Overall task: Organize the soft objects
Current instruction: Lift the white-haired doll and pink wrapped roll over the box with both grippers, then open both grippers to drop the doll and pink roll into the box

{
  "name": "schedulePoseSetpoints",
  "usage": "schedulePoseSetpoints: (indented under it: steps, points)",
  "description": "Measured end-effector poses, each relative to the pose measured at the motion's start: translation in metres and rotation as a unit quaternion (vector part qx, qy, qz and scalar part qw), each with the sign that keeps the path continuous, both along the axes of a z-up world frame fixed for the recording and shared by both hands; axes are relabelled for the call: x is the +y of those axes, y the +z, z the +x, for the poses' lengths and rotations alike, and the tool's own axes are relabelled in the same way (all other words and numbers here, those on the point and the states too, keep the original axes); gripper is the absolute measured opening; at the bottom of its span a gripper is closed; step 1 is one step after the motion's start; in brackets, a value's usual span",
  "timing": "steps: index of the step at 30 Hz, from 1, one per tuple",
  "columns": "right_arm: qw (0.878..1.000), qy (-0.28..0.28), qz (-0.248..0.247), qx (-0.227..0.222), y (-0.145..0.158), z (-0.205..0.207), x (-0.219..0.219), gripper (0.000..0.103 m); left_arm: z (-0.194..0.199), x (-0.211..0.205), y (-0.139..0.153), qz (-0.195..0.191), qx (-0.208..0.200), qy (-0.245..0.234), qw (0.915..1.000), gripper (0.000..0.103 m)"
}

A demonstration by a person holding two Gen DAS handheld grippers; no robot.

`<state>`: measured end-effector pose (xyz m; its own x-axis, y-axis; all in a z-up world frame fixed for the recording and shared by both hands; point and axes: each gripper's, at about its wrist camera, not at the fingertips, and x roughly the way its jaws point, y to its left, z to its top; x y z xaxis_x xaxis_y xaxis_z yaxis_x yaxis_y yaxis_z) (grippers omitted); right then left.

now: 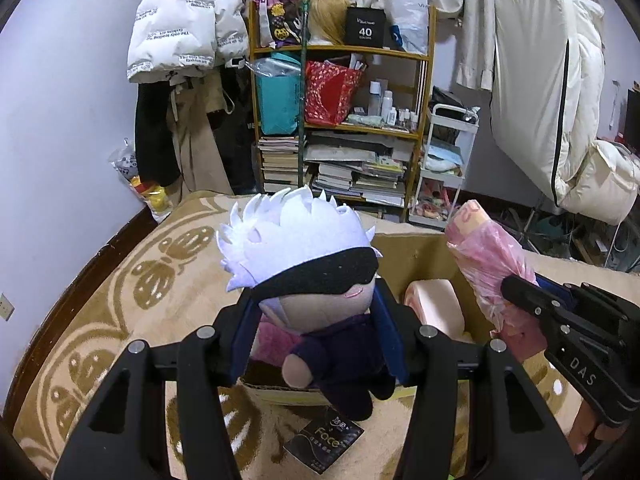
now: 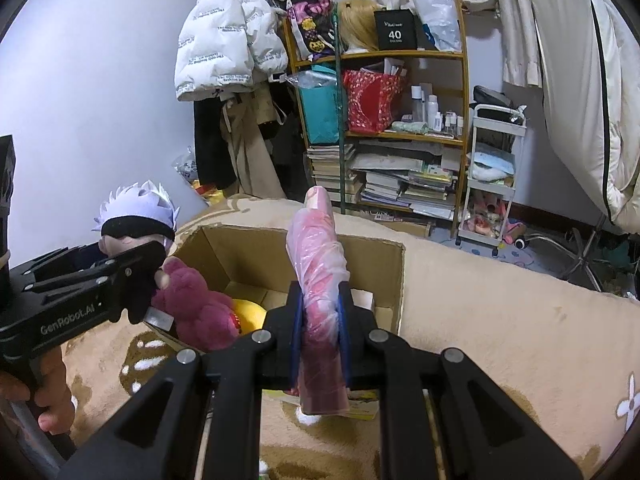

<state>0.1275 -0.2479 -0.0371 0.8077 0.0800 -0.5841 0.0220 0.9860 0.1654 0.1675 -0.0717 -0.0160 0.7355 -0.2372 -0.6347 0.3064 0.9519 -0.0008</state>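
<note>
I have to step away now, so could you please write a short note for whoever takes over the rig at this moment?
Left hand-held gripper: shut on the white-haired plush doll, held above the near left part of the cardboard box.
Right hand-held gripper: shut on the pink plastic-wrapped roll, upright over the box's near edge.
Already in the box: a maroon plush bear, a yellow soft toy and a peach cushion.
The box sits on the beige patterned blanket.
Left to do: probably lower the doll and the roll into the box and release them.
</note>
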Motion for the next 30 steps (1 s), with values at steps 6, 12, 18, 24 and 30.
schedulePoseSetpoints:
  steps: [6,12,18,24,30]
  points:
    - [1.0,0.002,0.003,0.01,-0.007,0.004,-0.001,0.016,0.001,-0.004,-0.004,0.001,0.008,-0.005,1.0,0.053]
    - [1.0,0.01,-0.001,0.012,-0.009,0.004,0.003,0.017,0.004,-0.005,-0.007,-0.004,0.016,-0.007,0.9998,0.053]
    - [1.0,0.014,0.0,0.015,-0.011,0.005,0.005,0.017,0.005,-0.011,-0.015,-0.006,0.027,-0.01,0.9996,0.057]
    - [1.0,0.014,0.013,0.024,-0.016,0.007,0.002,0.018,0.002,-0.014,-0.018,0.004,0.019,-0.009,0.9998,0.071]
    - [0.999,0.015,0.025,0.03,-0.021,0.009,-0.001,0.021,0.002,-0.011,-0.02,0.002,0.035,-0.005,0.9994,0.077]
